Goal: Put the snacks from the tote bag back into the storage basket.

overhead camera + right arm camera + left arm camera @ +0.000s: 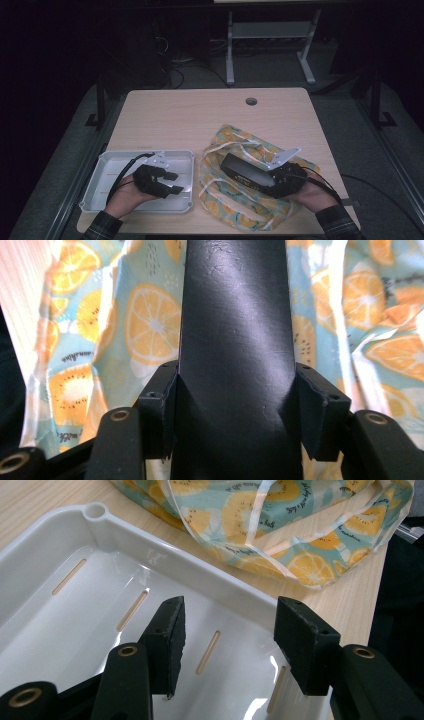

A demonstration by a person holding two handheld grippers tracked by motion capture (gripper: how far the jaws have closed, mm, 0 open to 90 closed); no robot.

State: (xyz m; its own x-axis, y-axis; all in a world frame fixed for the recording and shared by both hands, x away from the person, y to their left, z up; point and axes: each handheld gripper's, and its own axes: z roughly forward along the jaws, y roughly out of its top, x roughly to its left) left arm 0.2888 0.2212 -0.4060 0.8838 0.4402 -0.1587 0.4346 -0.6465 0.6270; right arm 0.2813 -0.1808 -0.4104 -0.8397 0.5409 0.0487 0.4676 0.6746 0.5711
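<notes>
Holding black case [246, 173] in my right gripper [276, 181], jaws pinching its end, case over fruit-print bag [227, 202]. Case seems stiff, smooth, maybe slippery; grip across narrow sides is best. Left gripper [172, 182] spread, empty, over white tray [112, 162].

High view: fixed above the near edge, facing forward and down over the whole worktop [210, 107]. Left gripper view: rides the left tool [227, 630], close above the white tray [60, 545]. Right gripper view: rides the right tool [235, 410], very near the black case [235, 315]. All views share the fruit-print bag [225, 195].
</notes>
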